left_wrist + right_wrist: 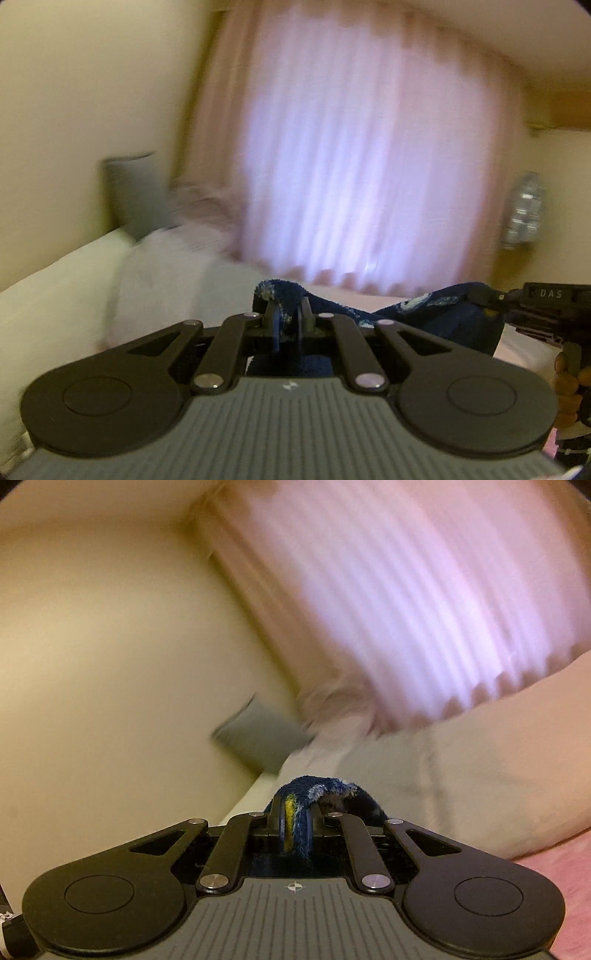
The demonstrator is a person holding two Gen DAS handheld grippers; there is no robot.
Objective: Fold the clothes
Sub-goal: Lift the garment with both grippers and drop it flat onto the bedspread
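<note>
1. Left wrist view: the left tool [288, 314] has its fingers drawn close together, pinching the fuzzy edge of a dark blue garment [436, 317] with pale markings
2. In the same view the cloth runs rightward from that pinch to the right tool [480, 295], which grips its far end, so the piece hangs stretched between the two tools, above a pink bed [524, 343]
3. Right wrist view: the right tool [295, 819] is clamped on a bunched blue edge of the garment [325, 788] that shows a yellow stripe; the cloth loops over the fingertips
4. Both views are smeared with motion blur and point up toward a pink curtain [362, 155] and a cream wall [110, 646], with pillows [461, 760] beyond, so the rest of the garment below the tools is hidden
5. Progress, as a judgement: the piece is held aloft by two points, not lying flat or stacked. This fits either spreading it out ahead of a fold or carrying one edge across to meet another; the frames do not settle which, nor how many folds it already carries
</note>
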